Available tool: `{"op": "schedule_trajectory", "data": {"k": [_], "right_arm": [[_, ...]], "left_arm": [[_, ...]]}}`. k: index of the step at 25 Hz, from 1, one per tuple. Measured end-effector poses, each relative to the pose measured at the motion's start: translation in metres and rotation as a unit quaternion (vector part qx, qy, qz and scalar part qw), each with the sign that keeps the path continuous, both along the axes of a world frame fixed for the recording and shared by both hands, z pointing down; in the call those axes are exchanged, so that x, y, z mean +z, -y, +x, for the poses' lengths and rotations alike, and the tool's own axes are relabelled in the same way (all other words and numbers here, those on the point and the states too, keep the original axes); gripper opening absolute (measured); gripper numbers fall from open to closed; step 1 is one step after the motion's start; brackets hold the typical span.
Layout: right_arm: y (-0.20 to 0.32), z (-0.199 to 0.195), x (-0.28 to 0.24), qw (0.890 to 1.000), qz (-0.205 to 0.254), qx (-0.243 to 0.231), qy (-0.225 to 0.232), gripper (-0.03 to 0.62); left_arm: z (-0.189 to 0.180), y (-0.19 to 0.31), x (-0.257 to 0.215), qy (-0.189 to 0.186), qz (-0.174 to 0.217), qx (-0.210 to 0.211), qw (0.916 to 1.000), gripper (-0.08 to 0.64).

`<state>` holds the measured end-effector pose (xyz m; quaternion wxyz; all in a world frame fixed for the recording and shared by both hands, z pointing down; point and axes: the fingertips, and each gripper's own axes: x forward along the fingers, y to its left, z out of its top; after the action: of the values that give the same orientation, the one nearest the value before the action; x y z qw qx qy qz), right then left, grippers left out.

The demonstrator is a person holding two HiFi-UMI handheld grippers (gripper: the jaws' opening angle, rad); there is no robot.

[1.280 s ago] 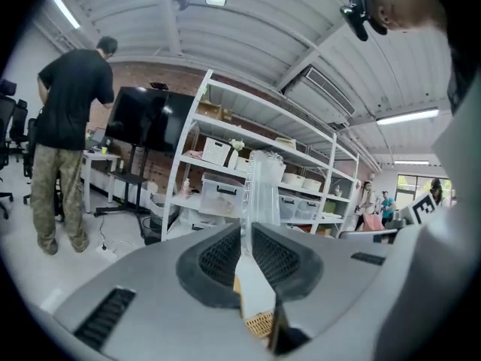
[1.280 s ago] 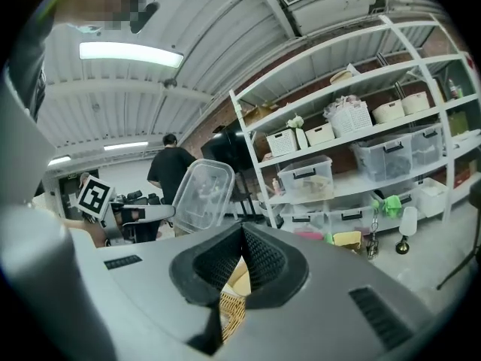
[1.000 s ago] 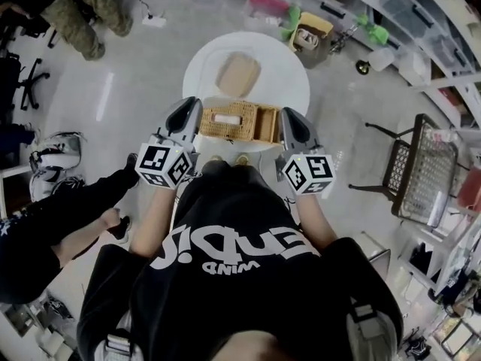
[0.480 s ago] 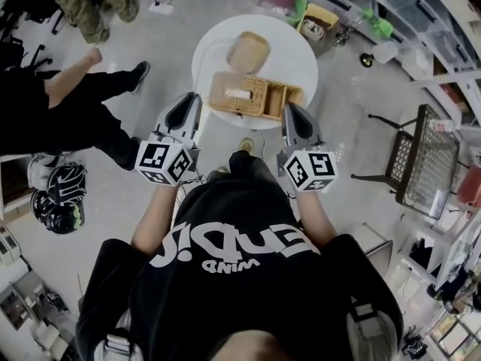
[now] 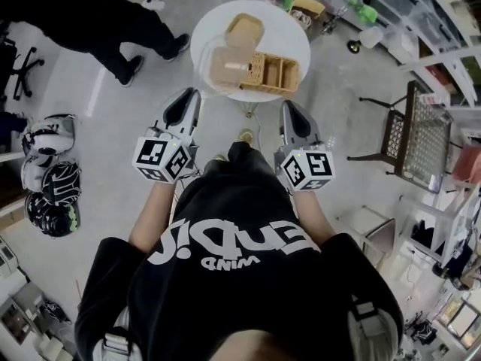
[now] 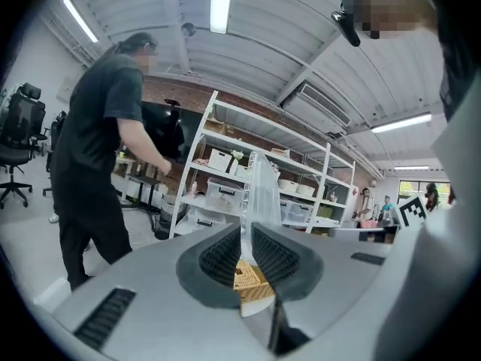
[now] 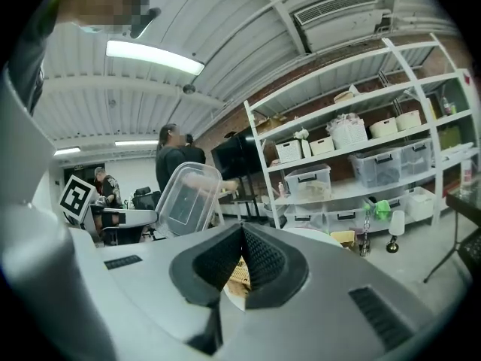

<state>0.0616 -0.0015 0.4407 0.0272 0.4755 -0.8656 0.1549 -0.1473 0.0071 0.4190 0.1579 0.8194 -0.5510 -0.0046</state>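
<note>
Head view: the left hand-held gripper (image 5: pixel 189 98) and the right hand-held gripper (image 5: pixel 289 110) both point to 12 o'clock. They face a round white worktop (image 5: pixel 294 34) carrying a tan woven compartment basket (image 5: pixel 274 72).

Left gripper view: the jaws are clamped on the rim of a clear rectangular plastic container (image 6: pixel 261 190), which rises edge-on at 12 o'clock. This rim grip probably keeps it upright and off the worktop.

Right gripper view: the jaws are pressed together with nothing between them. The container sits at 10 o'clock, well apart, so this hand-held gripper appears idle.

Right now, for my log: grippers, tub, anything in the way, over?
Left gripper shut on clear tub. Right gripper shut, empty. Person beside table.
</note>
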Motion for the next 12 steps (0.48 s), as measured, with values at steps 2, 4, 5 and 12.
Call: {"op": "schedule_trajectory", "data": {"k": [2,4,5,12], "right_arm": [[-0.013,0.004,-0.005,1.0,0.006,0.001,-0.001,-0.006],[-0.023,0.008,-0.01,1.0,0.012,-0.001,-0.001,-0.006],[-0.027,0.009,-0.011,1.0,0.014,-0.003,-0.002,-0.006],[-0.034,0.027,-0.009,1.0,0.02,-0.014,-0.006,-0.006]], "left_arm": [[0.004,-0.016,-0.003,0.0,0.001,0.002,1.0,0.043],[0.008,-0.029,-0.005,-0.002,0.002,-0.001,1.0,0.043],[0.009,-0.034,-0.006,-0.003,0.002,-0.003,1.0,0.043],[0.026,-0.043,-0.002,-0.002,0.014,-0.012,0.9998,0.043]]}}
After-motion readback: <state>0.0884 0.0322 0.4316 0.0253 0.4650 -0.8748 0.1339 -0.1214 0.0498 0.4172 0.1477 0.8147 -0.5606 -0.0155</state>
